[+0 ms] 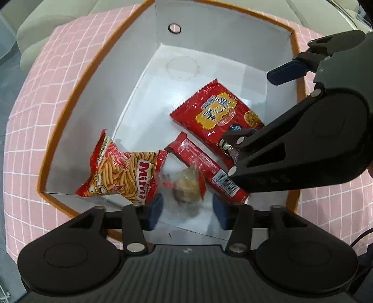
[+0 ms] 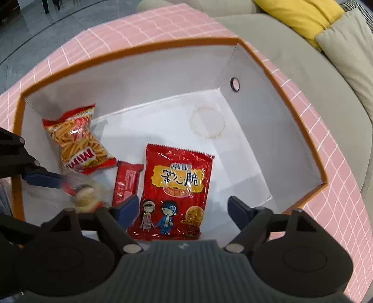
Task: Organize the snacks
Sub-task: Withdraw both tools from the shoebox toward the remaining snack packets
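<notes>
Both grippers hang over the box [image 2: 300, 130], left gripper [image 1: 187, 211] and right gripper [image 2: 184, 207] spread open; 4 snacks inside, a clear-wrapped pastry [image 1: 186, 184] between the left's fingers

This is looking like a home living room. A beige sofa [image 2: 303, 53] is curving behind the table, with a yellow cushion [image 2: 300, 16] lying on it. A pink checked cloth [image 2: 326, 149] is covering the table, and glossy floor tiles [image 2: 28, 30] are showing beyond.
</notes>
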A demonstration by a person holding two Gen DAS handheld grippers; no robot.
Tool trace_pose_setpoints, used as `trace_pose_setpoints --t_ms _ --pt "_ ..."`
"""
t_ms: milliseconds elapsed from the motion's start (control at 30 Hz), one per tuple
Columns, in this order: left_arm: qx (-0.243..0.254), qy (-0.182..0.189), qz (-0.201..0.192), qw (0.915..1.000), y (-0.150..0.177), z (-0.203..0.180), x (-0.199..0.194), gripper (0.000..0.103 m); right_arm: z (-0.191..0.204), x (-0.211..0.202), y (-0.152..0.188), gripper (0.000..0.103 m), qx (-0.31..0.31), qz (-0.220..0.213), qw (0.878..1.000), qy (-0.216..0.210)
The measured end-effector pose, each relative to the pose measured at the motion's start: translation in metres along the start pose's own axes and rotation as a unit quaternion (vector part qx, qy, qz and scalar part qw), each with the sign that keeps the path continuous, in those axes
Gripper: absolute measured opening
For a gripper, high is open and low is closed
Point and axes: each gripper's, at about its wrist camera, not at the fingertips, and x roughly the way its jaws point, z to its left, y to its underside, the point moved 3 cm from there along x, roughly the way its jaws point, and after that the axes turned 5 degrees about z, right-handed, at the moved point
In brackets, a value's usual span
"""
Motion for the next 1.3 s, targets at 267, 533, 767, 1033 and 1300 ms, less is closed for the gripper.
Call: trace_pose_setpoints --t_ms 267,533,767,1033,1300 --pt "-0.028 -0.002 -0.044 0.9986 0.011 0.005 -0.033 0.073 -0.007 -0.041 0.009 0.088 0.044 -0.052 0.998 0.013" --pt "-0.085 -0.003 -0.13 0.9879 0.032 0.005 -0.077 0.073 -0.016 -0.086 0.039 0.089 0.128 -0.126 0.983 0.026" --pt "-0.098 -0.004 -0.208 0.9731 0.05 -0.012 -0.109 0.073 -0.021 -0.121 0.081 0.089 0.183 -0.185 0.964 0.054" --pt "-0.114 0.033 -0.266 0.9565 0.071 -0.044 -0.129 0.073 -0.02 -0.144 0.138 0.09 0.218 -0.227 0.945 0.084" --pt "-0.089 0.067 -0.277 0.9543 0.088 -0.086 -0.117 0.073 -0.02 -0.136 0.208 0.09 0.261 -0.239 0.93 0.101"
